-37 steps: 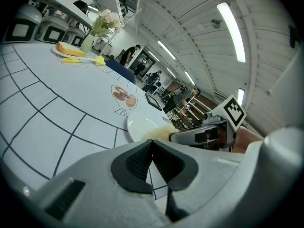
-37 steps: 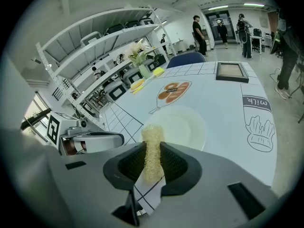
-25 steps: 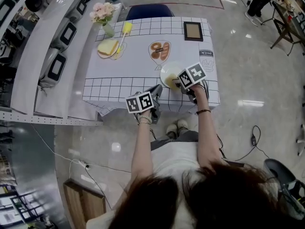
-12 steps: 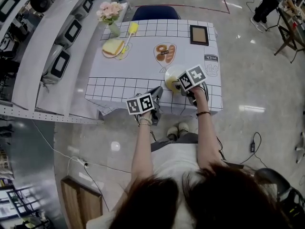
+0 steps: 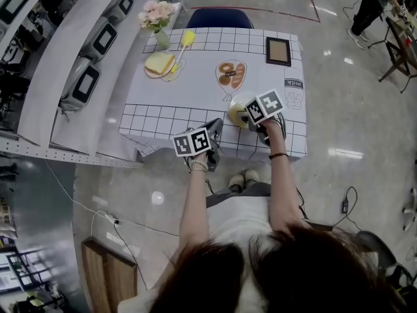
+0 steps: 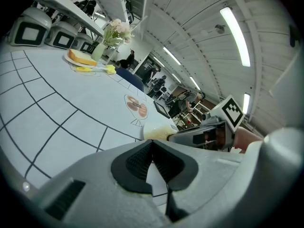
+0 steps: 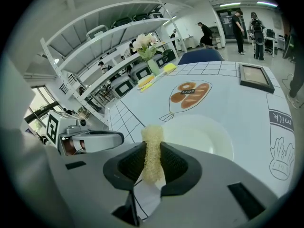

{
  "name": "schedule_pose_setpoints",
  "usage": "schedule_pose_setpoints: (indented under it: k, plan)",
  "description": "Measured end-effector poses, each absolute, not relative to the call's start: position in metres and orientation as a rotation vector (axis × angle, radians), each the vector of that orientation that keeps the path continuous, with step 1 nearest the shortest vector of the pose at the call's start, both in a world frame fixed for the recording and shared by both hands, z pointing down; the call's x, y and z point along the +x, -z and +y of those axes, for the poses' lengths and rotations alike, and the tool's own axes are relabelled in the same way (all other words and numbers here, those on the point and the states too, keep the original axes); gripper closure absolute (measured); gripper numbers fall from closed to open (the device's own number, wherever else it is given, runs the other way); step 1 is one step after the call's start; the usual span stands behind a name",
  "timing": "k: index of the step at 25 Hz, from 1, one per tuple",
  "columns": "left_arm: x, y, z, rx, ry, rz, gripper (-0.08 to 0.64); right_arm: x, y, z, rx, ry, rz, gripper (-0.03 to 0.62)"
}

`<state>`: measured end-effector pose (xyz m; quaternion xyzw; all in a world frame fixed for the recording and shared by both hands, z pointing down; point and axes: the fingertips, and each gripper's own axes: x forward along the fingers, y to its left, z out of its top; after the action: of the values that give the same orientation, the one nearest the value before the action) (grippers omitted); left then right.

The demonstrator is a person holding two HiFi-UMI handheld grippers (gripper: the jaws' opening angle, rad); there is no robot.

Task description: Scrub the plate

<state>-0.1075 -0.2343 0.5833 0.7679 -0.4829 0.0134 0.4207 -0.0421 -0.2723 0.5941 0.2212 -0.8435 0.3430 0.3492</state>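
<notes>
A pale round plate (image 5: 234, 113) lies on the checked tablecloth near the table's front edge. In the right gripper view the plate (image 7: 202, 136) sits just beyond the jaws. My right gripper (image 7: 152, 152) is shut on a yellowish scrub pad (image 7: 152, 144) that stands up between its jaws at the plate's near rim. In the head view the right gripper (image 5: 244, 116) covers the plate's right part. My left gripper (image 5: 213, 128) is at the table's front edge, left of the plate. Its jaws (image 6: 152, 148) are shut with nothing between them, and the plate (image 6: 159, 131) shows ahead.
At the far left of the table (image 5: 163, 119) are a sandwich plate (image 5: 159, 64), a yellow brush (image 5: 186, 42) and a flower vase (image 5: 158, 19). A picture frame (image 5: 279, 51) lies far right. A blue chair (image 5: 221, 18) stands behind. Shelves with appliances (image 5: 85, 83) run along the left.
The head view has shifted slightly. The right gripper with the pad now covers more of the plate. The left gripper stays at the table's front edge.
</notes>
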Motion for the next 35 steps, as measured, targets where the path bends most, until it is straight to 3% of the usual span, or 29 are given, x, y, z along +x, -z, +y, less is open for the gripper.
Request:
schedule_pose_setpoints:
  k: [35]
  plan:
    - [-0.115, -0.586, -0.265, 1.935, -0.047, -1.209, 0.549, -0.044, -0.595, -0.318, 0.677, -0.869, -2.217, 0.512]
